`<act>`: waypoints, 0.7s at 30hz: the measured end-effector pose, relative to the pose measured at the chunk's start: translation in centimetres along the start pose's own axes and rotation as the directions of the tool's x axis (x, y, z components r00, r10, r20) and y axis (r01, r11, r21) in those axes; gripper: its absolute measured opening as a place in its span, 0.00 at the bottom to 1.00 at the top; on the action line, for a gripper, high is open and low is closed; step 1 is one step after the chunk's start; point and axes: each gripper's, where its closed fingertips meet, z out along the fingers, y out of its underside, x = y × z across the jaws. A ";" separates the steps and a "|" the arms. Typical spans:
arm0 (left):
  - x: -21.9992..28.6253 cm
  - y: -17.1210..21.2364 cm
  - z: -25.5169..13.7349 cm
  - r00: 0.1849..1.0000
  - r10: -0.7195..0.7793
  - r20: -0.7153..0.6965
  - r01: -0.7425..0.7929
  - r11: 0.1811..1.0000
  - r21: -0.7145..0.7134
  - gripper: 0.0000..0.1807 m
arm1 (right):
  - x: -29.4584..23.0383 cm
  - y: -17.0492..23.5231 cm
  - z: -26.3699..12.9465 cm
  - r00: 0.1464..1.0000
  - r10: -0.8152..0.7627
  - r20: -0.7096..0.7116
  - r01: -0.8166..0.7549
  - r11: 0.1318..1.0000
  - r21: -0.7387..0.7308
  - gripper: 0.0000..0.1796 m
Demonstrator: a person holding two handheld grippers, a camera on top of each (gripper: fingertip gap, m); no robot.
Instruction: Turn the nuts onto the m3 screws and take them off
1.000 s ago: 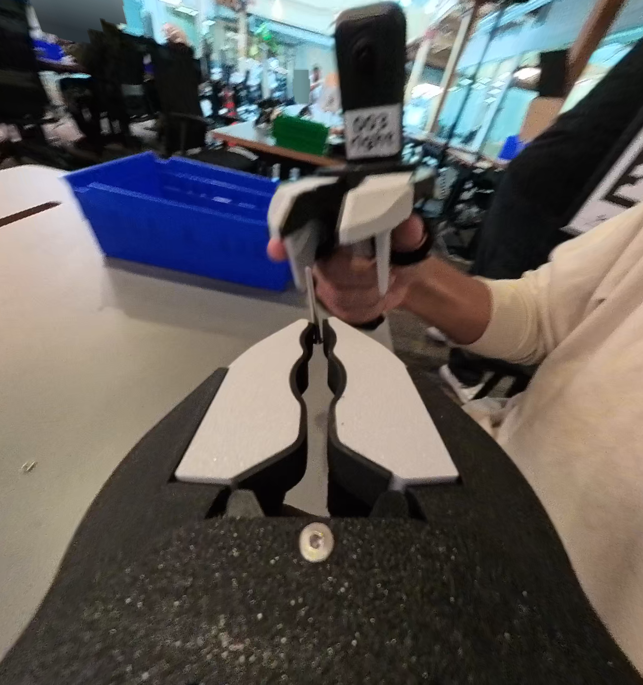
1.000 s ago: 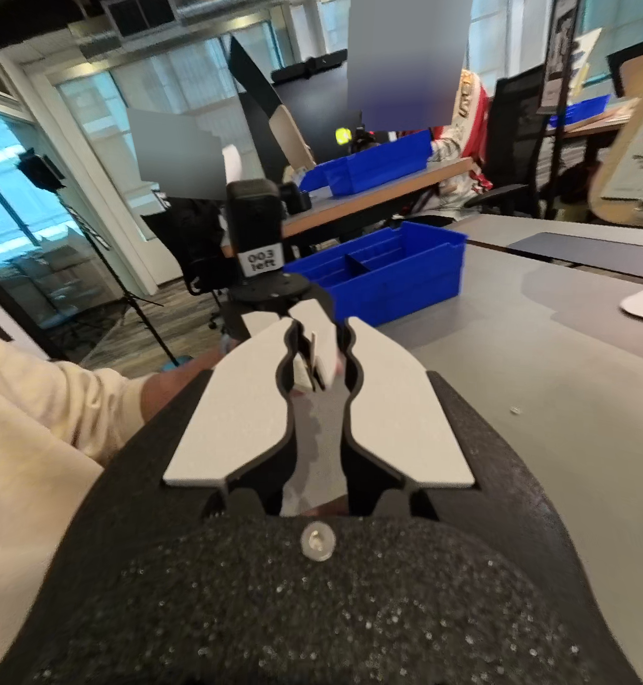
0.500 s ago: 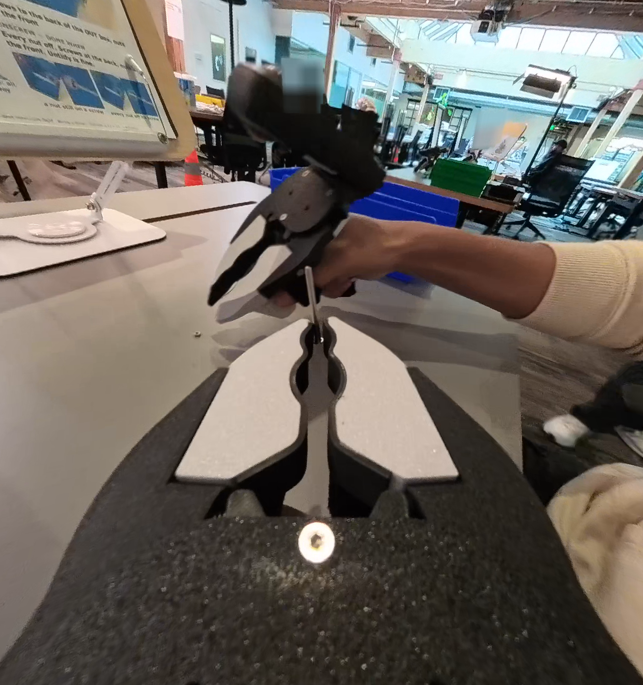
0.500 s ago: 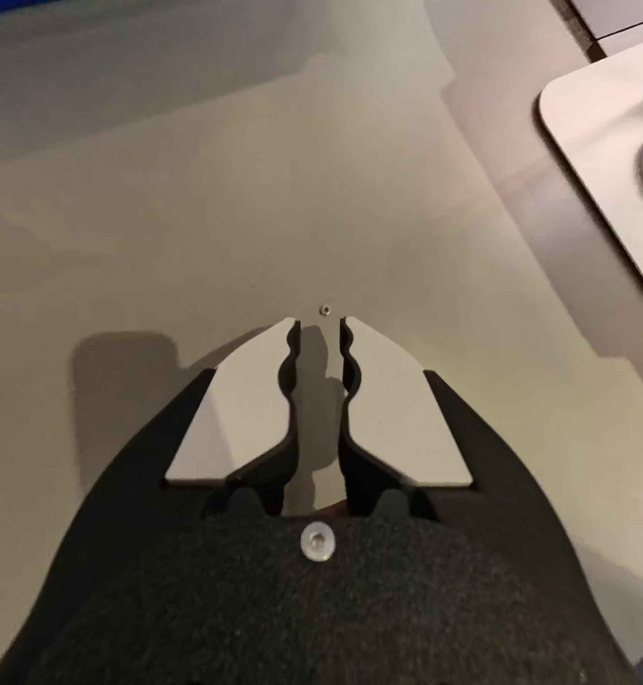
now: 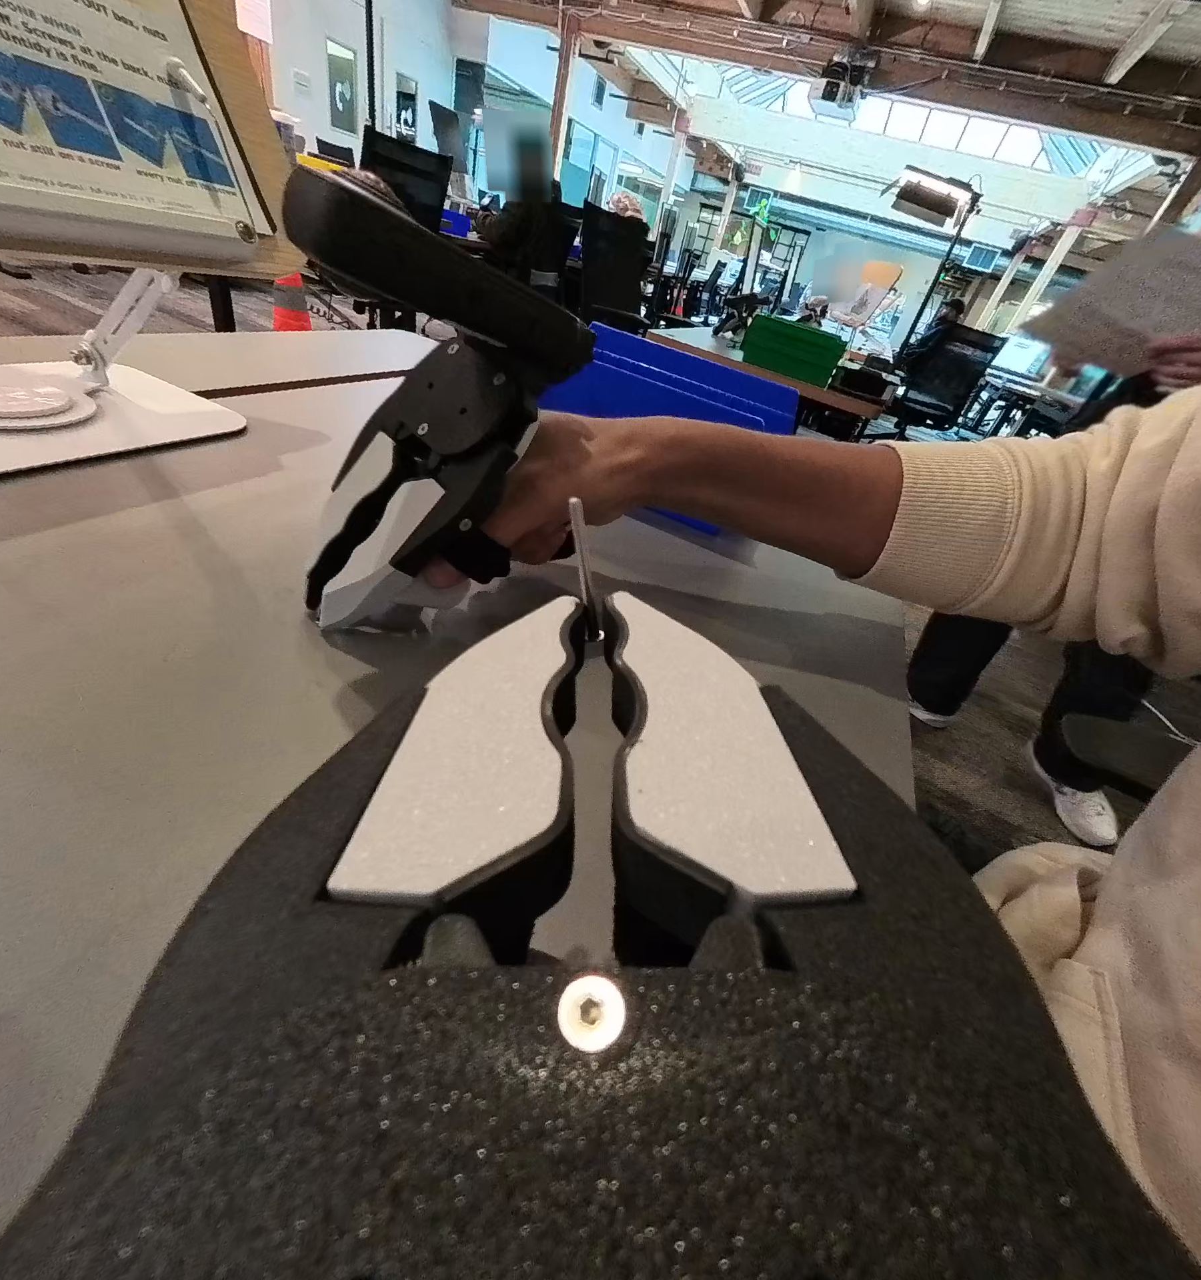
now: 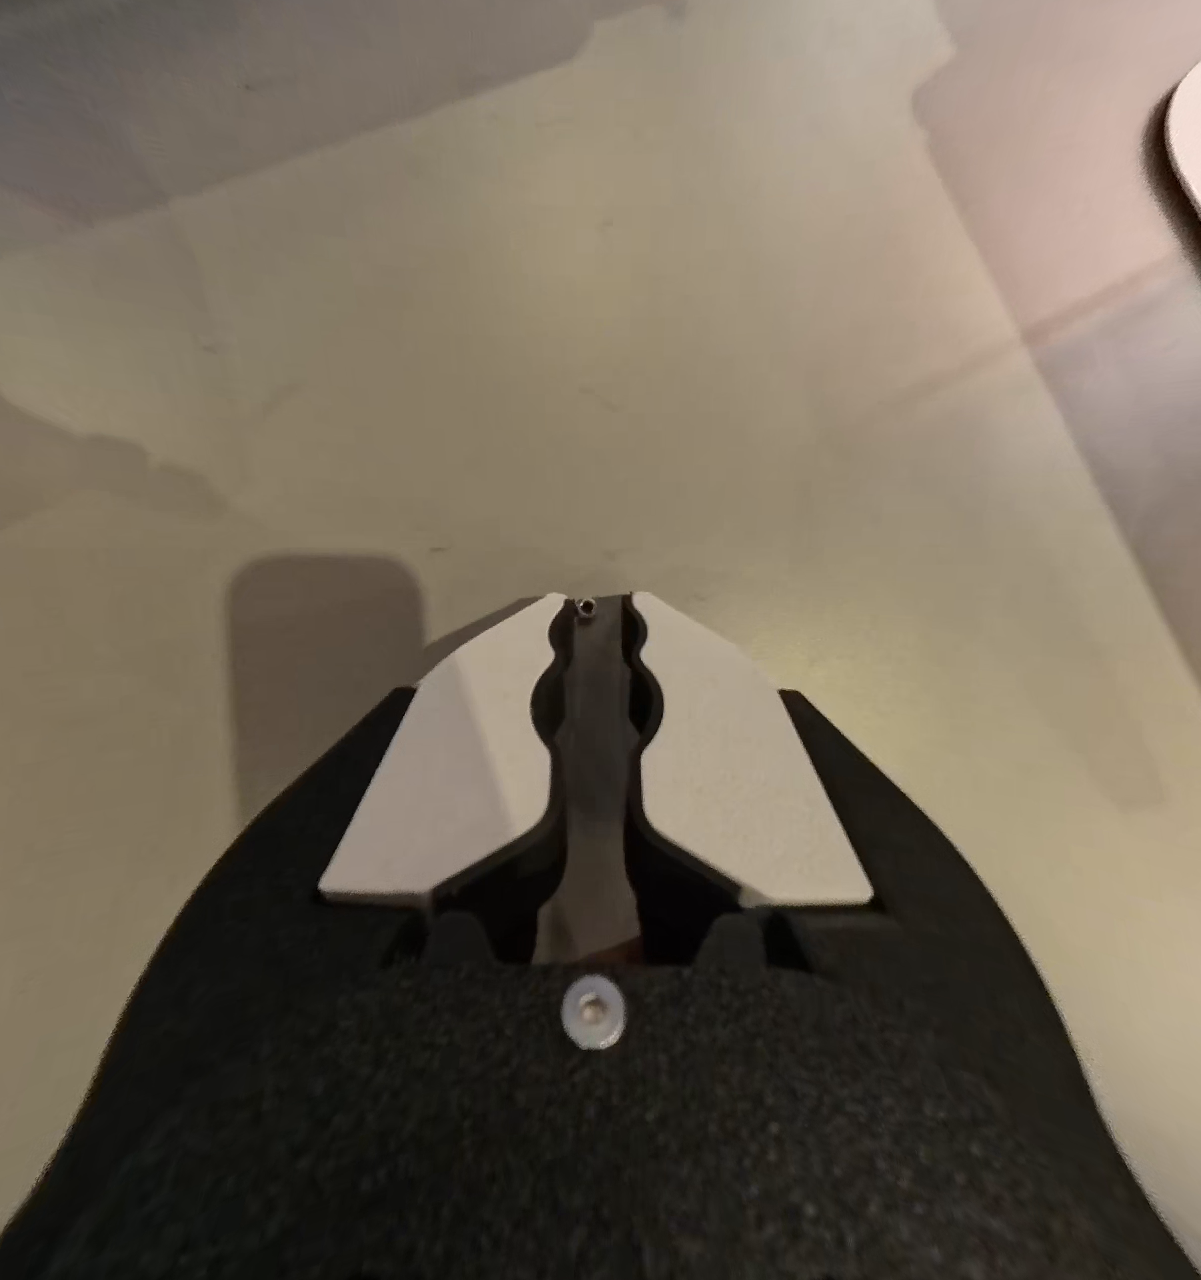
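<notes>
- nut (image 6: 586, 609) lies on the bench (image 6: 653, 346), between our right gripper (image 6: 589, 601) tips, jaws narrow, not yet pinching;
- screw (image 5: 583, 554) stands clamped in our left gripper (image 5: 594, 609);
- tiny nut may squirt sideways if tips close unevenly.

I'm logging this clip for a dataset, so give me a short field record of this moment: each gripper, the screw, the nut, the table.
left gripper: shut on the screw, above the table
screw: upright, pinched at its lower end
right gripper: open, tips down at the table
nut: on the table between the right fingers, not yet gripped
table: grey
</notes>
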 end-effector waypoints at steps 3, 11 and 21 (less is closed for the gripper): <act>0.1 0.1 0.0 1.000 -0.005 -0.010 0.005 1.000 -0.005 0.02 | -0.1 0.1 0.0 1.000 -0.006 0.015 0.006 1.000 -0.005 0.06; 0.2 0.2 0.2 1.000 0.004 -0.016 -0.004 1.000 -0.019 0.02 | -0.4 -0.1 0.1 0.999 -0.024 0.044 0.024 1.000 0.005 0.03; -0.9 -0.8 1.3 1.000 -0.031 0.002 0.031 0.999 -0.013 0.02 | -3.1 -4.1 -12.5 0.974 0.189 -0.125 -0.083 0.813 0.577 0.00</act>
